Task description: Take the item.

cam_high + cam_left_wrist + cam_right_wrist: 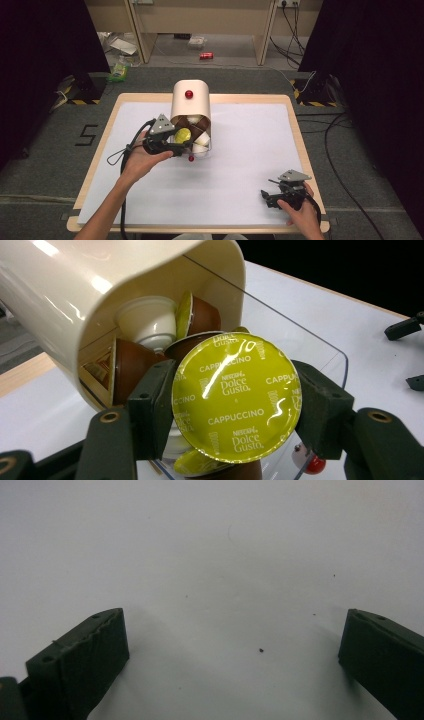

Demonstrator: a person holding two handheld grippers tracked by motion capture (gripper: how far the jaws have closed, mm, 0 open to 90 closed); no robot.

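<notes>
A cream capsule dispenser [190, 102] with a red knob stands at the table's middle back, its clear front door [300, 335] swung open. Inside lie several brown and white coffee capsules [150, 320]. My left gripper [184, 145] is at the dispenser's mouth, shut on a capsule with a yellow-green "Cappuccino" lid [235, 397], one jaw on each side of its rim. My right gripper [266, 195] rests near the table's front right edge, open, with bare white table [225, 580] between its jaws.
The white sheet [250, 150] covers the wooden table top. A small red knob [191, 158] on the open door sits just right of my left gripper. Cables and a red can lie on the floor beyond the table.
</notes>
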